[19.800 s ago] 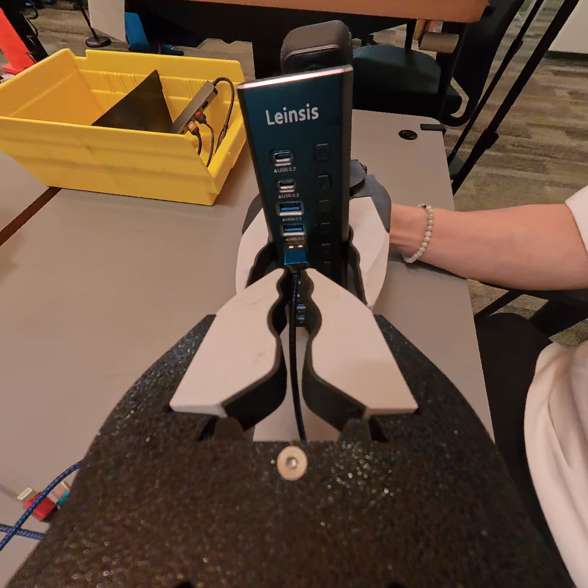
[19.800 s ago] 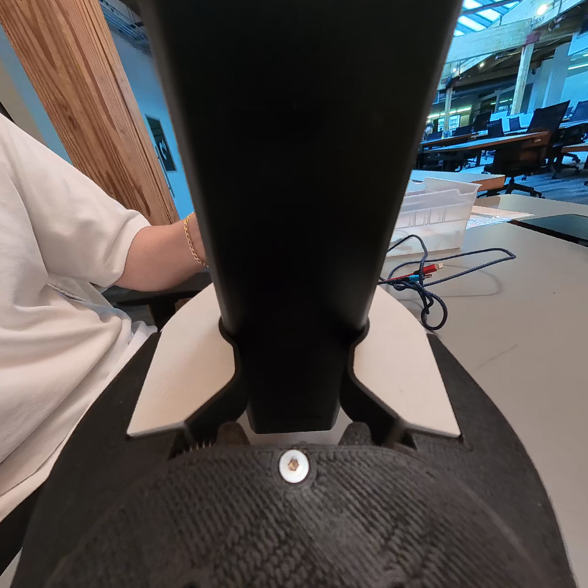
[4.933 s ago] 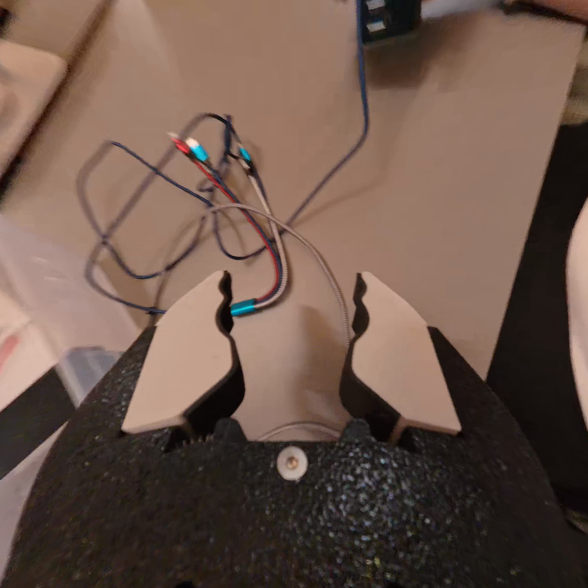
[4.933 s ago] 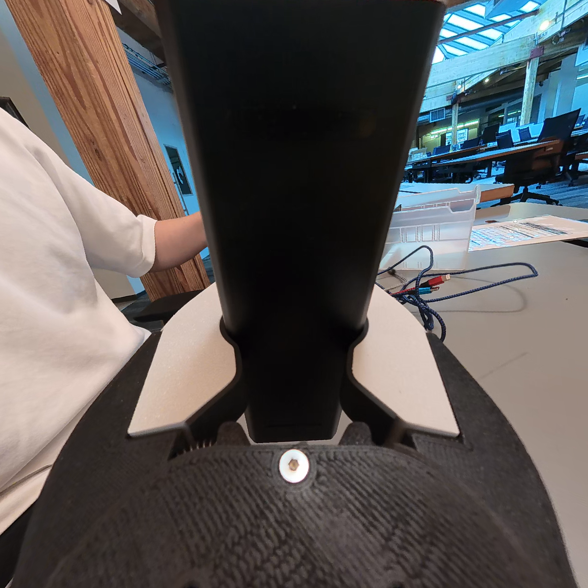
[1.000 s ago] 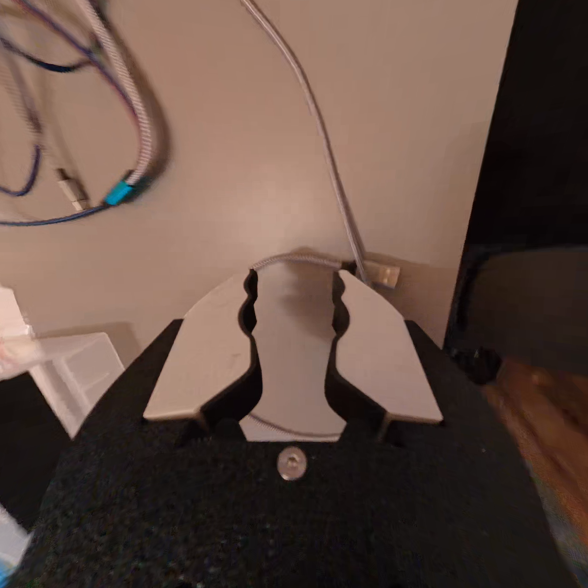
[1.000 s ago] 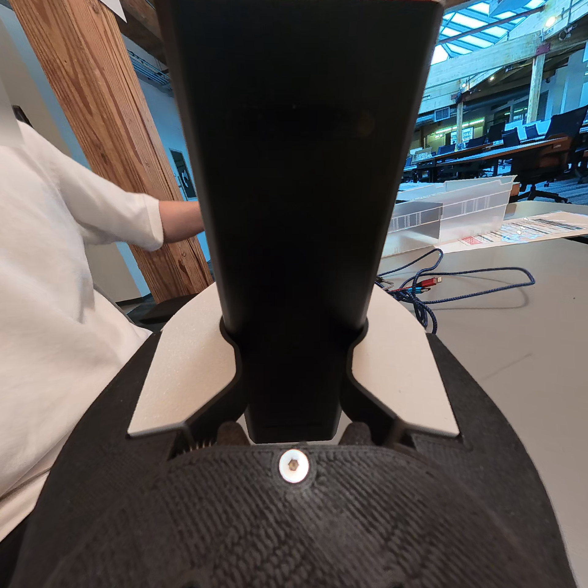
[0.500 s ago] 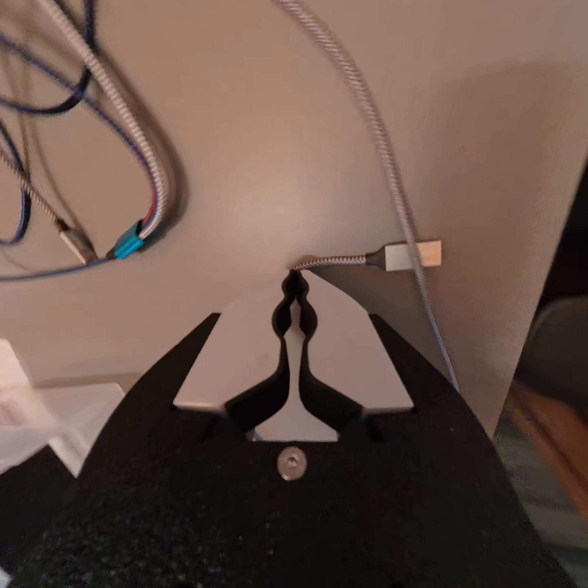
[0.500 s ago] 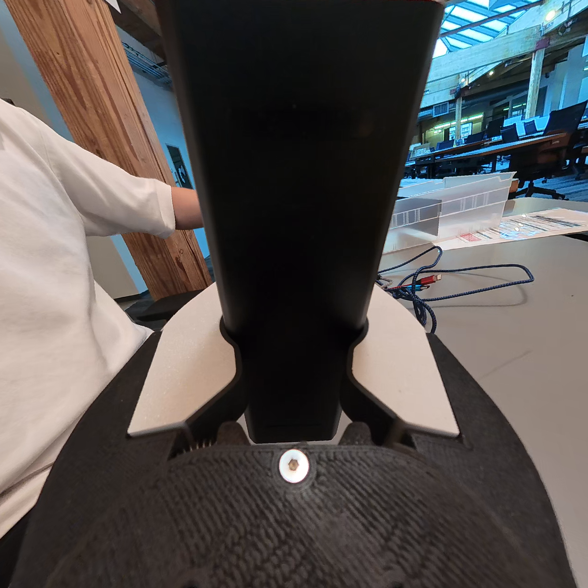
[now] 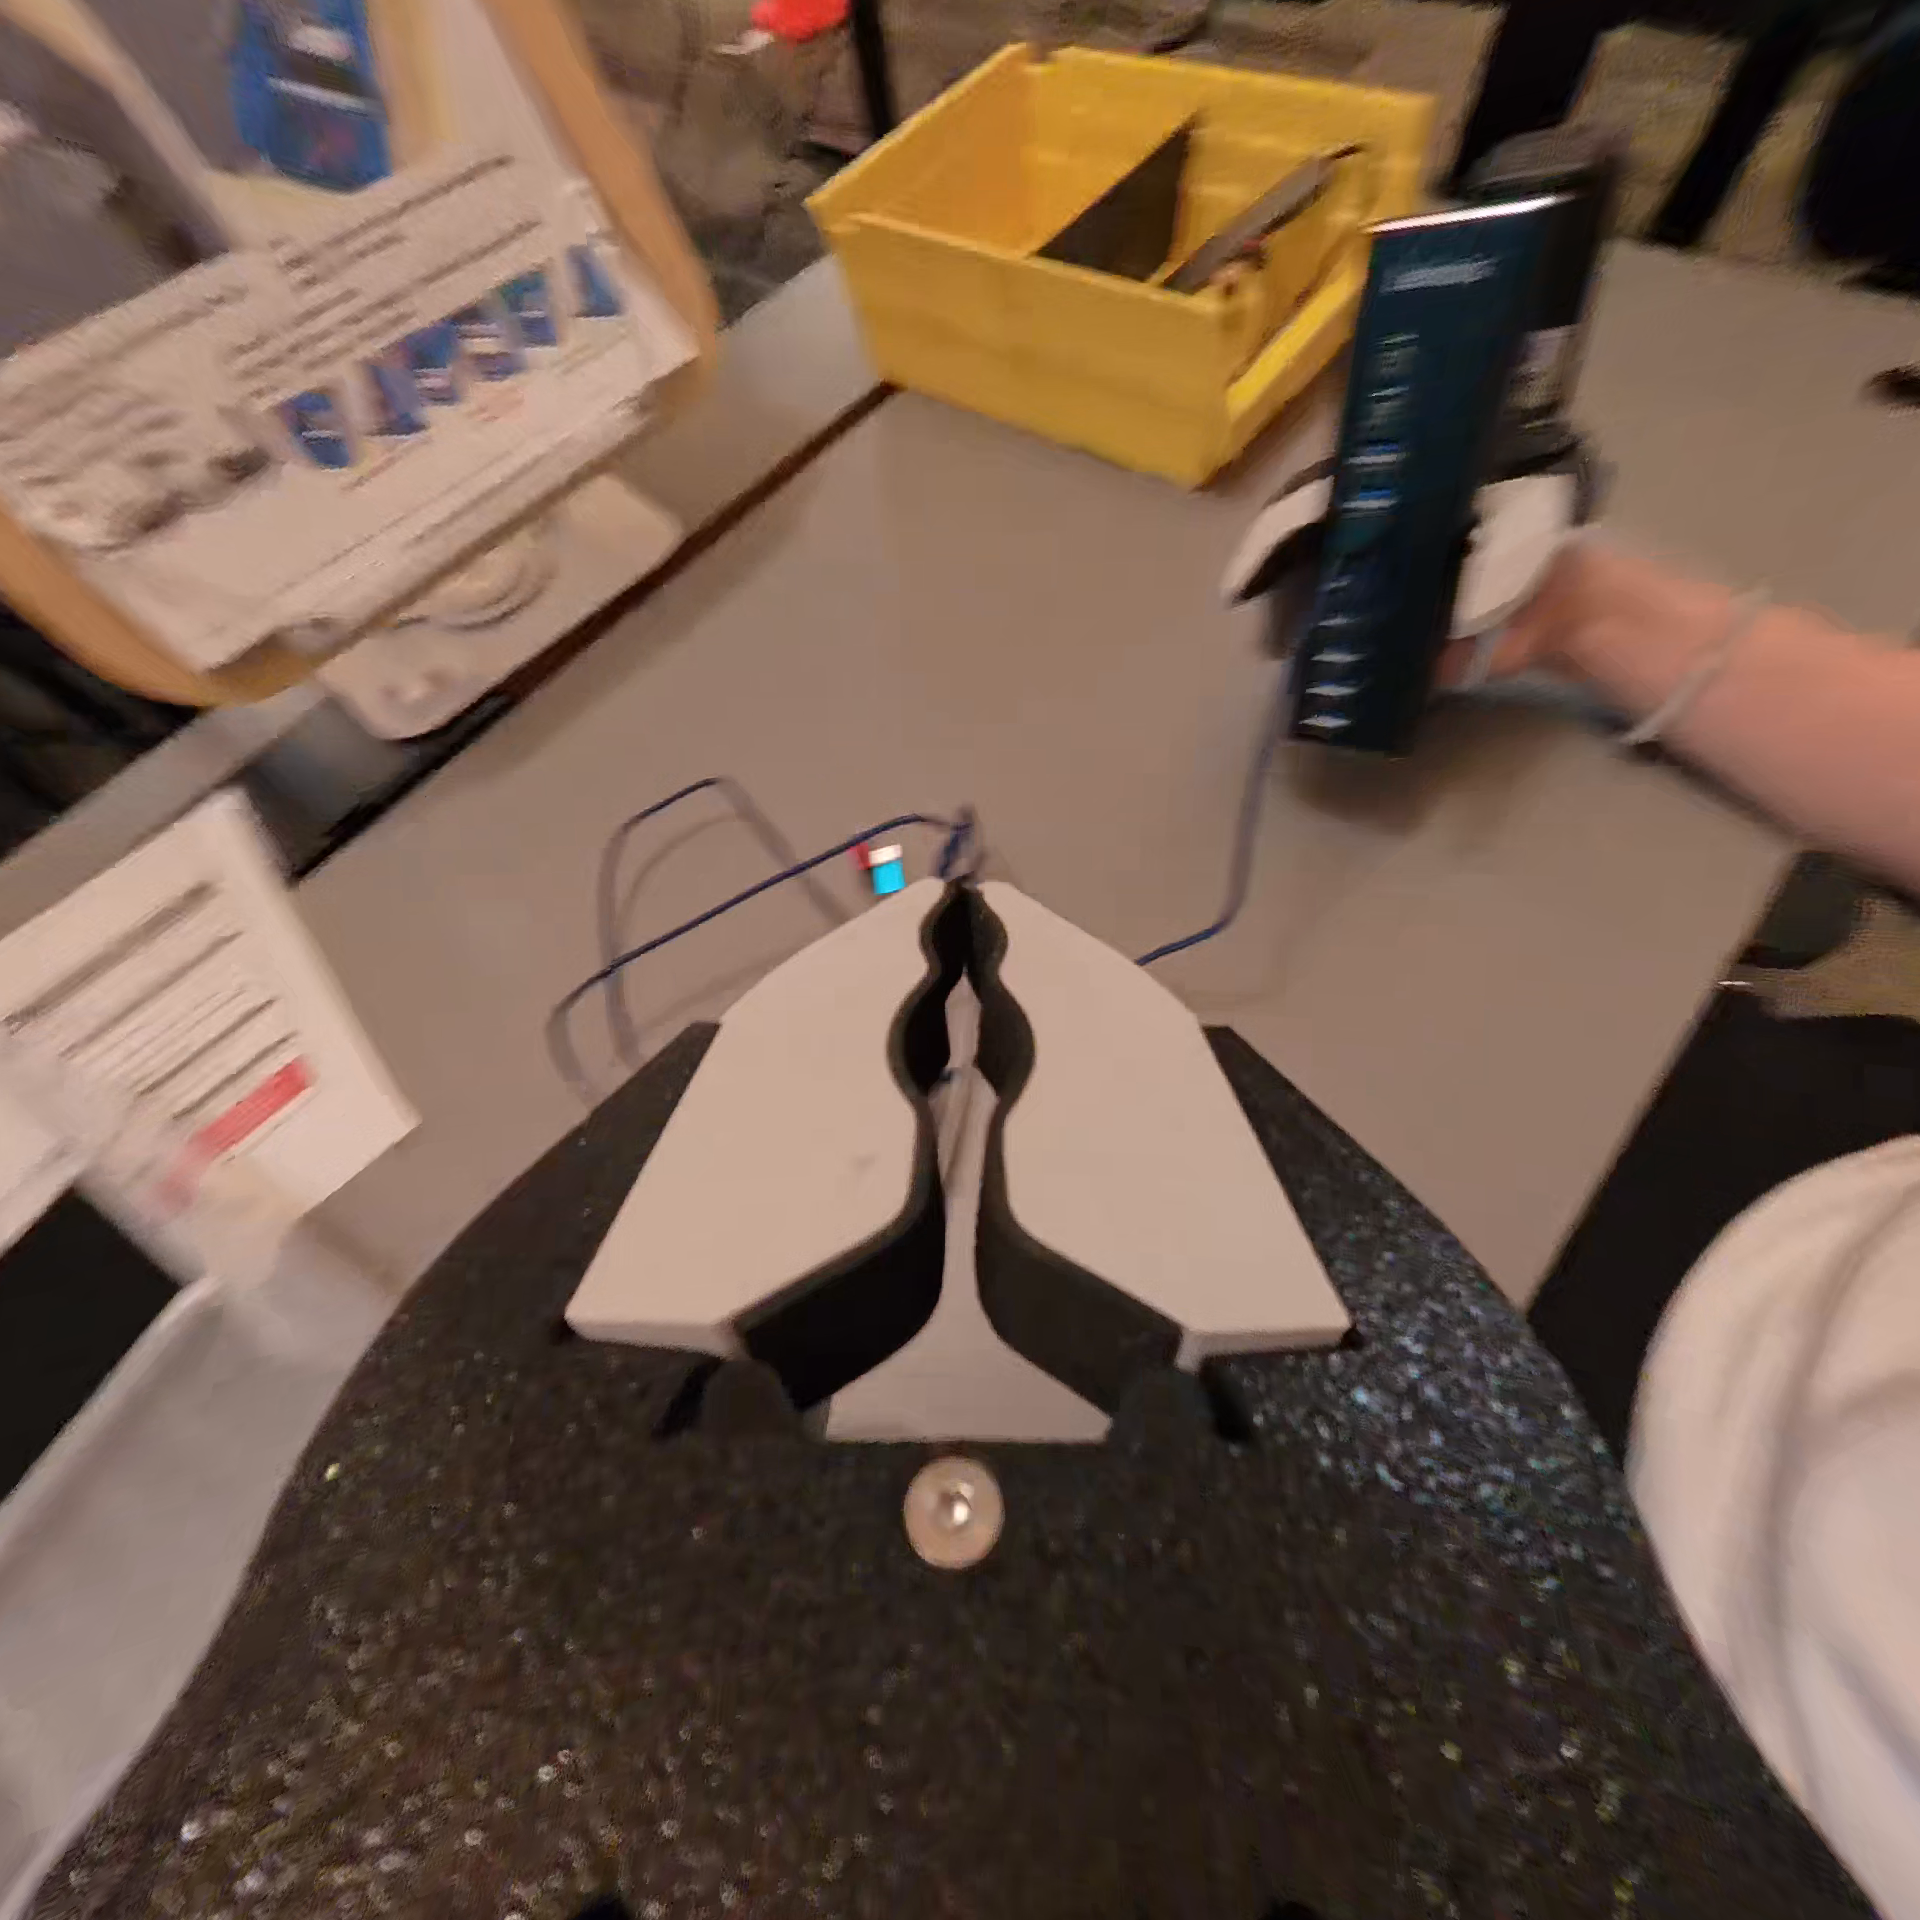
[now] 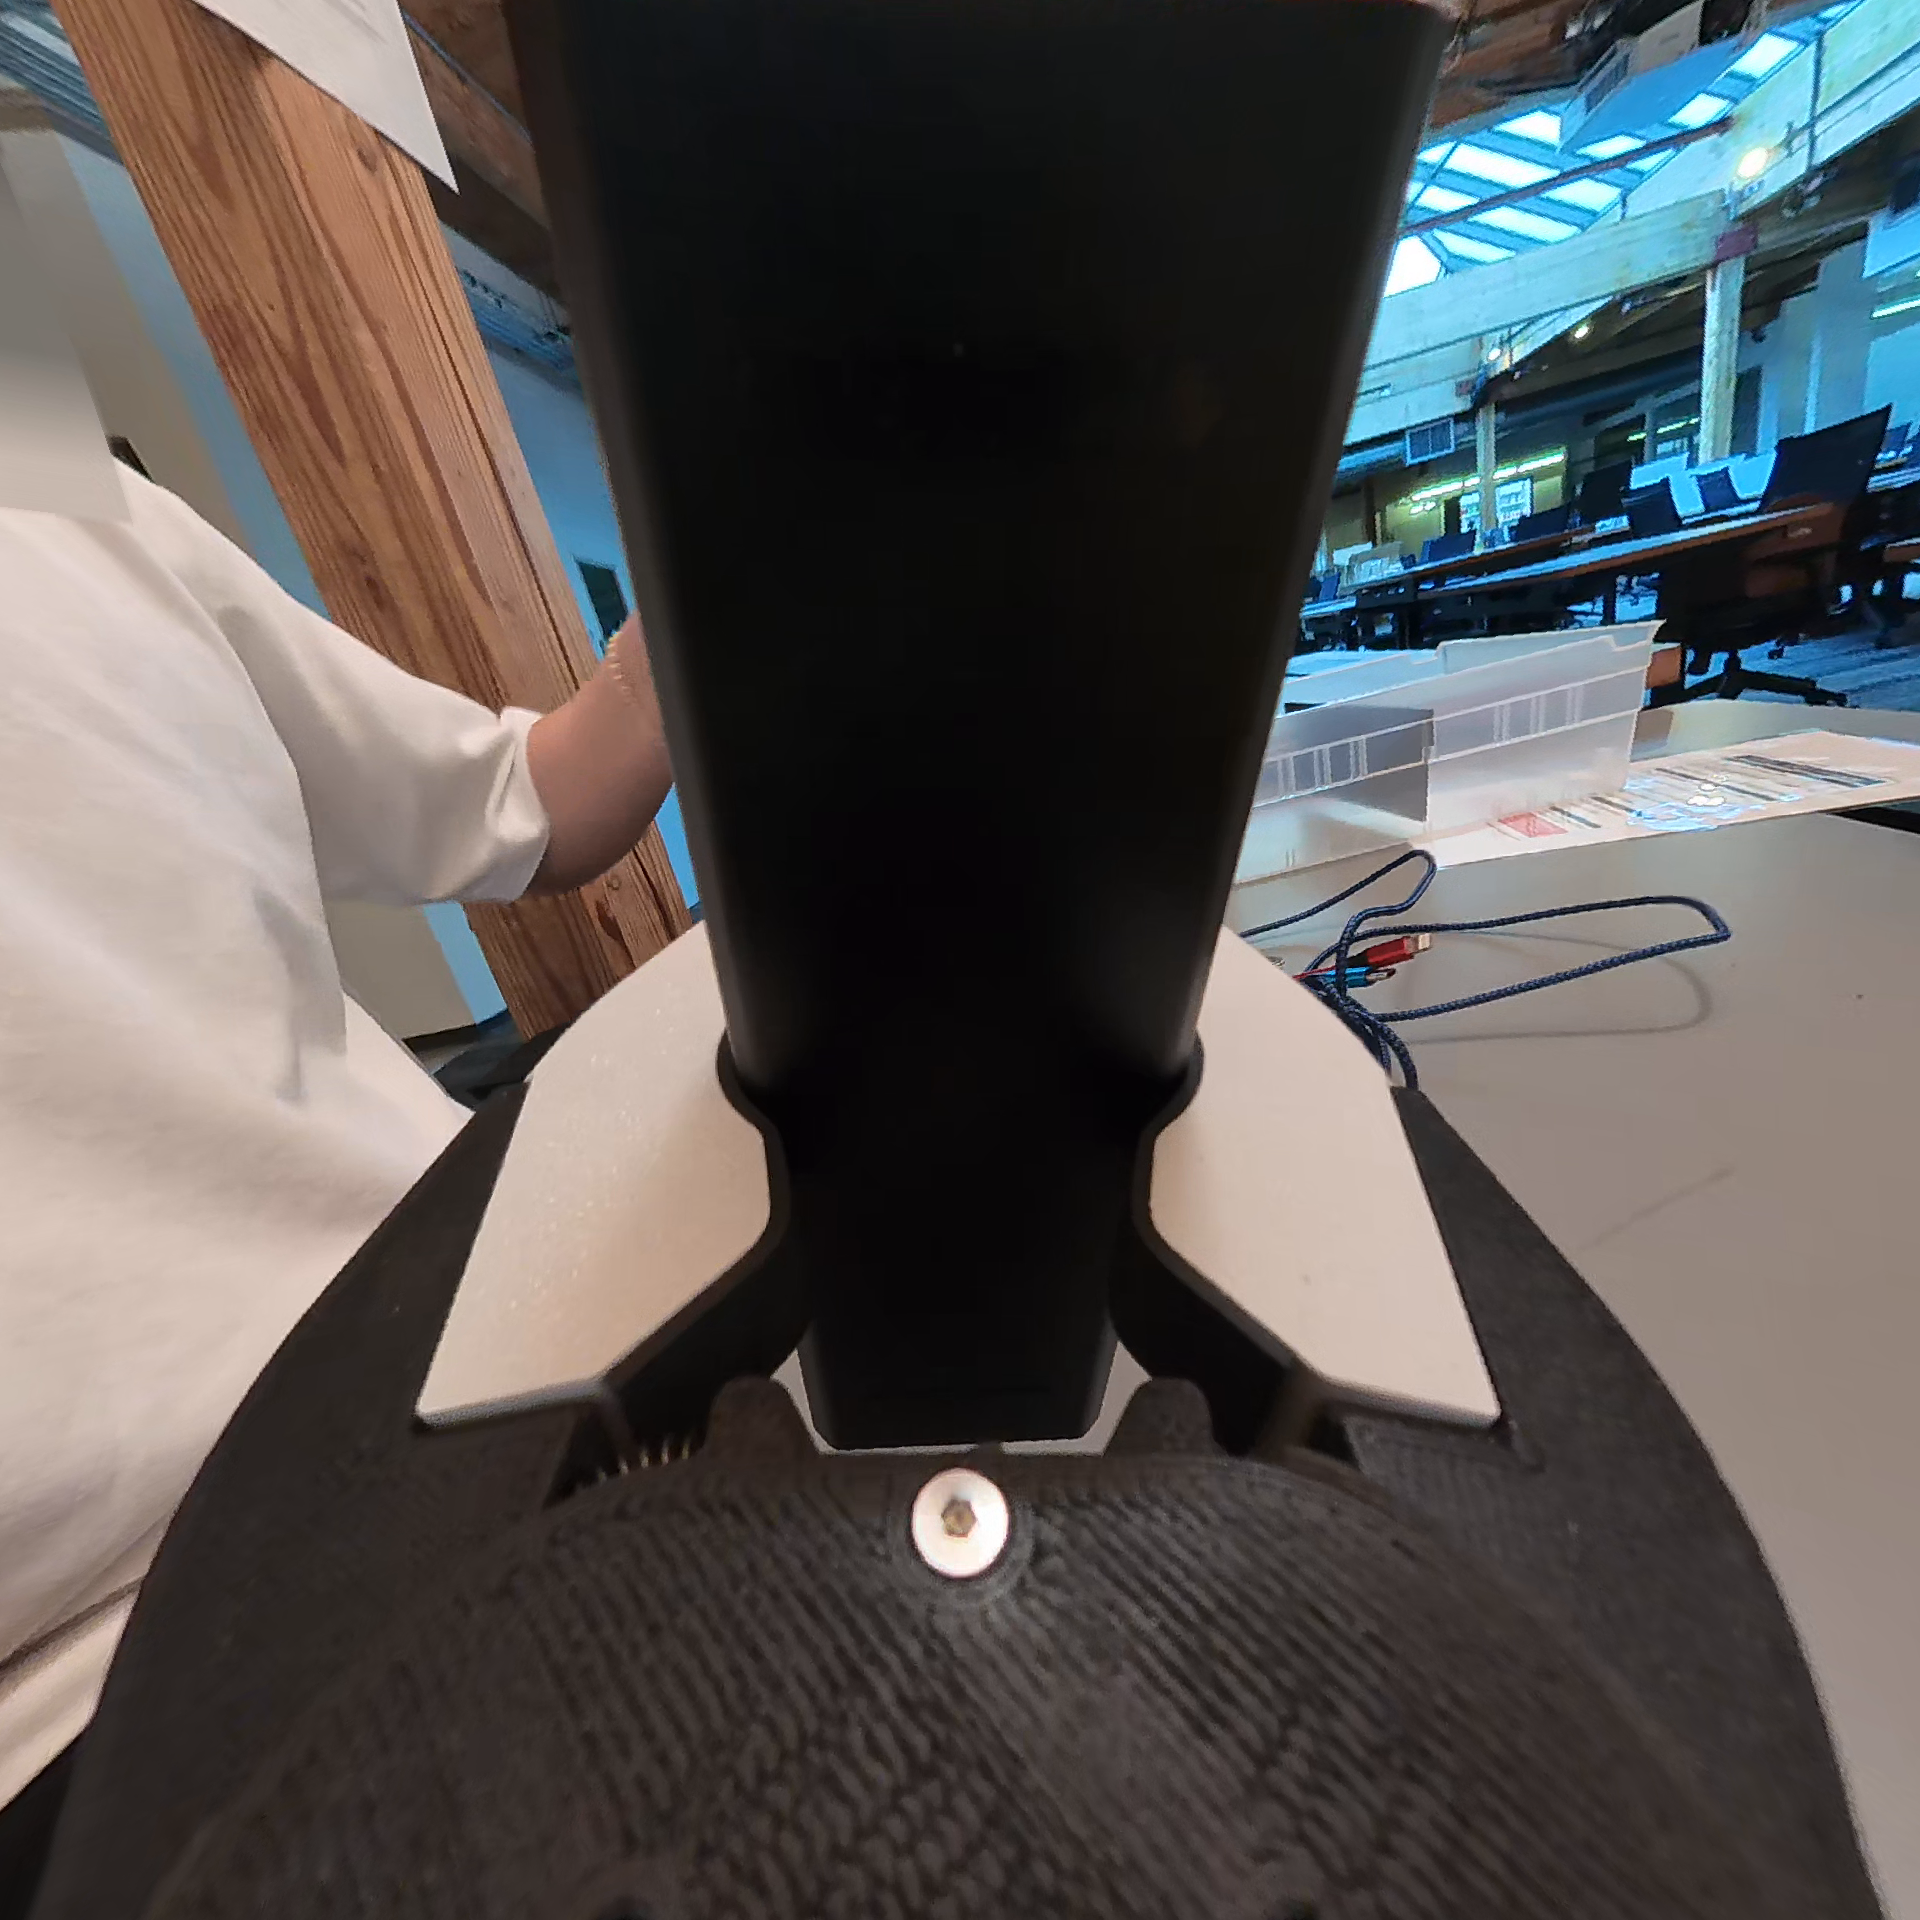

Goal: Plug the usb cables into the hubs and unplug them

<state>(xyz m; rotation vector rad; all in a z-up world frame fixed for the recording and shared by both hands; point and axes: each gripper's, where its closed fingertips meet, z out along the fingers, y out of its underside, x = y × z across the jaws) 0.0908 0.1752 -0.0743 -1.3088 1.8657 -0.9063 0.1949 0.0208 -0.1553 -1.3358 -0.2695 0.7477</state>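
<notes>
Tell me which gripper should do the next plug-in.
Left. The left gripper is shut on a silver braided cable, while the right gripper clamps the hub upright.

Nothing can be read with any certainty: the left wrist view is smeared by motion, and the print in the right wrist view is too small.

The hub bears a pale brand mark near its top and small marks beside its ports, all blurred. A large printed sheet on the brown board at upper left carries grey lines and blue print, illegible. A white sheet at the left edge of the table has grey lines of text and a red block, also blurred.

In the right wrist view a printed sheet lies on the table by the clear bin, with dark lines and a red patch, too fine to make out.
</notes>
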